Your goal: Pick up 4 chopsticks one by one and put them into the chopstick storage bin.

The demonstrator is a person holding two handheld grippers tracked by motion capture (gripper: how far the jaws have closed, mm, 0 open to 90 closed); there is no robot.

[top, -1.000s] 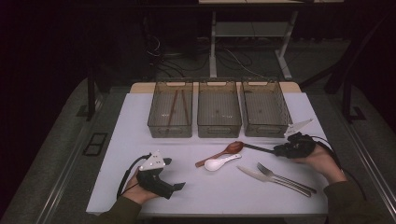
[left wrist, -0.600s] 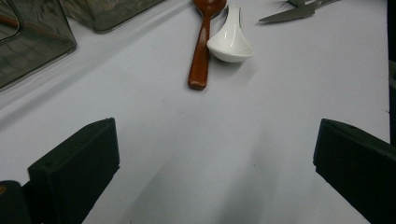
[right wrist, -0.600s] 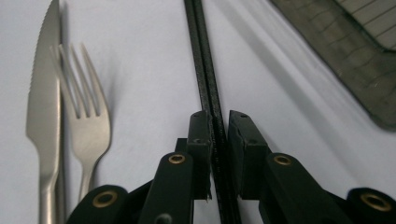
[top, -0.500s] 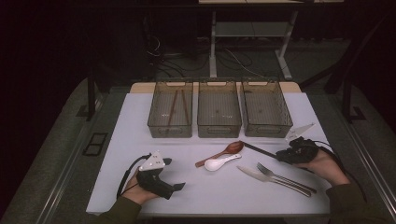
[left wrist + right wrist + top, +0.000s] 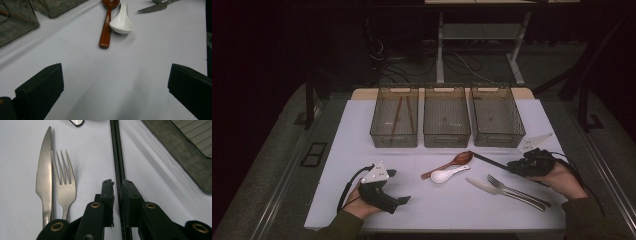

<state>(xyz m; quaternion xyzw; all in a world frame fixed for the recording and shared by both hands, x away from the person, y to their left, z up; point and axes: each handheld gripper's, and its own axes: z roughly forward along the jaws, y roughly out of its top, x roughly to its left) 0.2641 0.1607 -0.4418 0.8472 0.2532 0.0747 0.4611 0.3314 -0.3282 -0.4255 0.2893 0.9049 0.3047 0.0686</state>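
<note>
Lighting: dim room, dark surround; white table (image 5: 362, 150) was brightest. Soft shadows ran from the left gripper (image 5: 112, 82) jaws. Knife (image 5: 43, 170) showed dull glare. Near jaws were blurred.

3 bins (image 5: 446, 131), 2 spoons (image 5: 451, 173), 1 knife (image 5: 479, 185), 1 fork (image 5: 499, 184), 2 claws (image 5: 404, 199).
</note>
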